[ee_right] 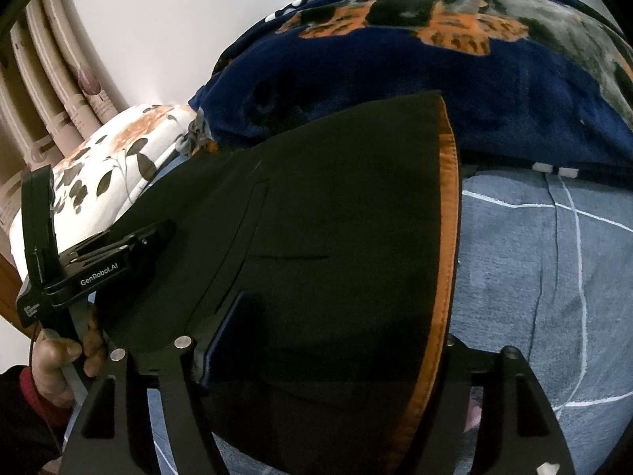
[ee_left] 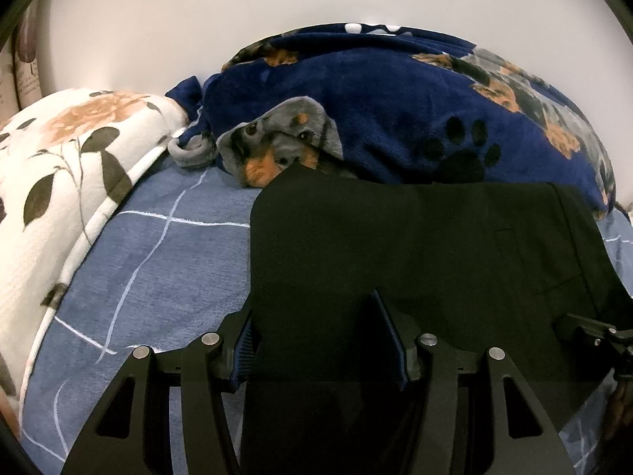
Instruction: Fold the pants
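Note:
Black pants [ee_left: 415, 245] lie folded on a blue checked bed sheet [ee_left: 166, 261]; in the right wrist view [ee_right: 336, 237] their orange inner waistband lining [ee_right: 447, 261] shows along the right edge. My left gripper [ee_left: 322, 336] stands open over the near left edge of the pants, with fabric between its fingers. My right gripper [ee_right: 328, 340] is open around the near waistband end; its left finger [ee_right: 221, 328] lies on the fabric and its right finger is hidden under the cloth. The left gripper also shows in the right wrist view [ee_right: 130, 245].
A navy fleece blanket with dog and paw prints [ee_left: 395, 111] is heaped behind the pants against the white wall. A white floral quilt [ee_left: 59, 182] lies at the left. Curtains [ee_right: 51, 91] hang at far left.

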Motion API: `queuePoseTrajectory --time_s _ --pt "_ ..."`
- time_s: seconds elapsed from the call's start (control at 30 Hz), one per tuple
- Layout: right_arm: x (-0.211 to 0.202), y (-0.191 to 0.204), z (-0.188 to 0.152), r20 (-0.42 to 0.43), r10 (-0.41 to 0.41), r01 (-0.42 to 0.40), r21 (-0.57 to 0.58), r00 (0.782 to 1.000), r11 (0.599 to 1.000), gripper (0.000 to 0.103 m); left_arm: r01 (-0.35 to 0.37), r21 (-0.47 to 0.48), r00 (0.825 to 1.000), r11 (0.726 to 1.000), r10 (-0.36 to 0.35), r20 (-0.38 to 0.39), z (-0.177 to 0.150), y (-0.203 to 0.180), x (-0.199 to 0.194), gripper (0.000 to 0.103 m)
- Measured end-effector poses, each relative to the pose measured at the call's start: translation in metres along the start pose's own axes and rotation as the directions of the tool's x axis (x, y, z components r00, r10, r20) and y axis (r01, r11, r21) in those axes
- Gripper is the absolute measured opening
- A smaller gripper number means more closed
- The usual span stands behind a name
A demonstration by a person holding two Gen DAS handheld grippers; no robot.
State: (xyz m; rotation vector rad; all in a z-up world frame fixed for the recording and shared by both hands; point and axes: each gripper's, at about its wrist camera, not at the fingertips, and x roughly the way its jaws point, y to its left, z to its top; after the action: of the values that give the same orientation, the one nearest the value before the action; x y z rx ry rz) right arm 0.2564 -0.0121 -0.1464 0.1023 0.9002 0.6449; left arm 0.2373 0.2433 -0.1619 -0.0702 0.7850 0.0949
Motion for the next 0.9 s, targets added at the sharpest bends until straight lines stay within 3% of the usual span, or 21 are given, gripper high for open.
queuePoseTrajectory --time_s 0.17,0.4,0.5,0.63,0.77,0.9 --pt "0.000 0.000 0.000 -0.001 -0.001 0.001 -0.002 1.000 1.000 0.068 -0.002 0.001 1.000 1.000 0.002 0.001 0.000 -0.001 0.000 0.056" --pt "-0.001 0.002 0.000 0.000 0.007 -0.007 -0.005 1.000 1.000 0.082 -0.021 -0.002 1.000 1.000 0.021 0.020 0.000 0.001 -0.003 0.063" --pt "-0.011 0.001 -0.003 0.027 -0.067 0.066 0.034 0.997 0.997 0.085 -0.050 -0.011 0.997 0.999 0.051 0.054 -0.002 0.002 -0.015 0.064" --pt "-0.043 0.007 -0.013 0.114 -0.075 0.063 0.101 0.991 0.993 0.085 -0.127 -0.010 0.984 0.992 0.128 0.123 -0.004 0.000 -0.050 0.092" --pt "-0.075 0.023 -0.019 0.161 -0.071 0.058 0.086 0.984 0.995 0.085 -0.136 0.016 0.970 0.991 0.130 0.208 0.003 -0.010 -0.098 0.101" --pt "-0.110 0.036 -0.021 0.217 -0.038 0.022 0.077 0.975 0.997 0.088 -0.145 0.054 0.949 0.988 0.123 0.289 0.011 -0.028 -0.148 0.103"
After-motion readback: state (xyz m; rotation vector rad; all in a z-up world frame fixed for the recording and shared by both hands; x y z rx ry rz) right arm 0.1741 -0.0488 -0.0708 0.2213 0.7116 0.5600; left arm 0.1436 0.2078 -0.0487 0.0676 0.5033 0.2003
